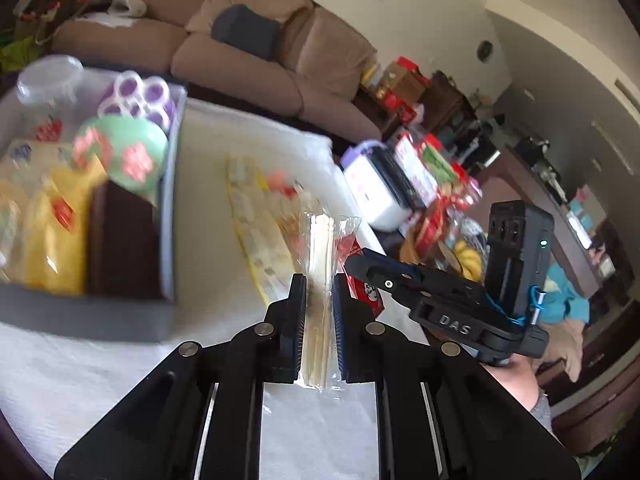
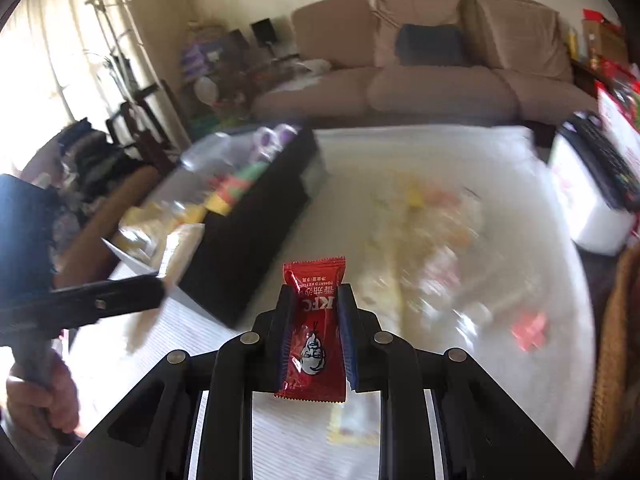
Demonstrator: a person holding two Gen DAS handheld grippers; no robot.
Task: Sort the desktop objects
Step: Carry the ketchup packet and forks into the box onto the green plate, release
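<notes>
Bright daylight floods from the window [image 2: 36, 52]; heavy motion blur, fisheye-warped dark edges.

left wrist: looking along own fingers, low and close over table [image 1: 224, 148], sofa [image 1: 256, 52] at 12 o'clock | right wrist: same, close over table [image 2: 400, 152], sofa [image 2: 440, 80] at 12 | shared: table, tray [image 1: 168, 200] [image 2: 256, 220], sofa

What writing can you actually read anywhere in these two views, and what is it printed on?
"KFC": on the red ketchup packet held between the right gripper fingers.
"TOMATO KETCH…": same packet, partly cut off; the Chinese characters beside it are too small to read.
"DAS": on the right gripper's black body, seen from the left camera.
Print on the yellow packets in the tray is too blurred.
</notes>
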